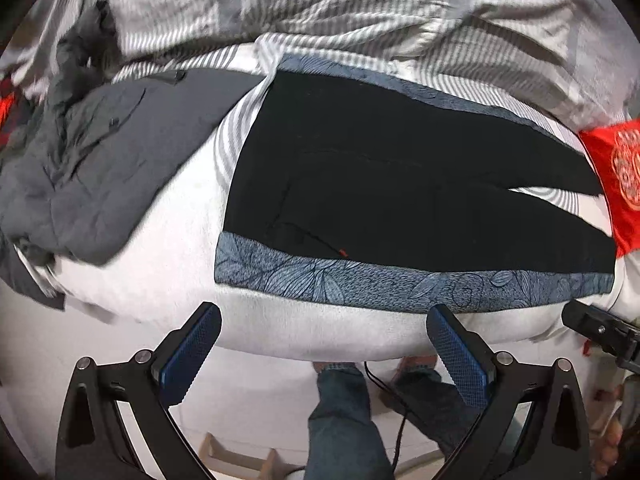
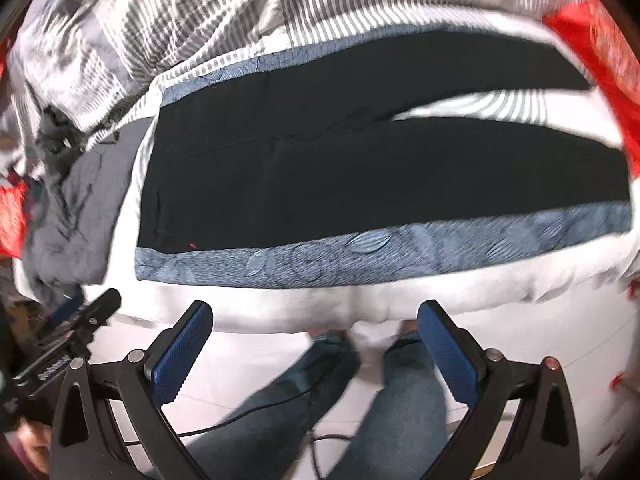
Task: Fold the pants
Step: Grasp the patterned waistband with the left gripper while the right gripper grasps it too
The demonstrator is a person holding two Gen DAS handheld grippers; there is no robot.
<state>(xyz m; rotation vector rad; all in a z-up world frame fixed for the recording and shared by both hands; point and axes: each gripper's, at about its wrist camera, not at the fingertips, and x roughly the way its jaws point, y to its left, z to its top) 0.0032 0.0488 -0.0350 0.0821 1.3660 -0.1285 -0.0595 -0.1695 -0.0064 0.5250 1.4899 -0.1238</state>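
Lying flat on the bed [image 1: 352, 332], the pants [image 1: 400, 184] stretch crosswise ahead of both grippers, long axis running left to right. The waist end sits to the left and the two legs run off to the right, where they part slightly and a wedge of striped bedding shows between them. A blue patterned band runs along the near and far edges of the black cloth; whether it belongs to the pants or lies beneath them I can't quite tell, especially in the blurred right view.

The left gripper [image 1: 324, 344] hangs short of the near edge with its jaws spread wide and nothing between them. The right gripper [image 2: 316, 340] does the same, jaws wide apart and empty, just off the bed's edge. Neither touches the pants [image 2: 360, 176].

No fold looks made yet, so the task appears to be at its start. The near long edge faces both grippers squarely, the left nearer the waist and the right nearer the legs, which probably suits a lengthwise fold, near leg carried over the far one.

A heap of grey clothes [image 1: 92, 168] lies just beside the waist end, and a red cloth [image 1: 620, 176] sits at the leg ends.
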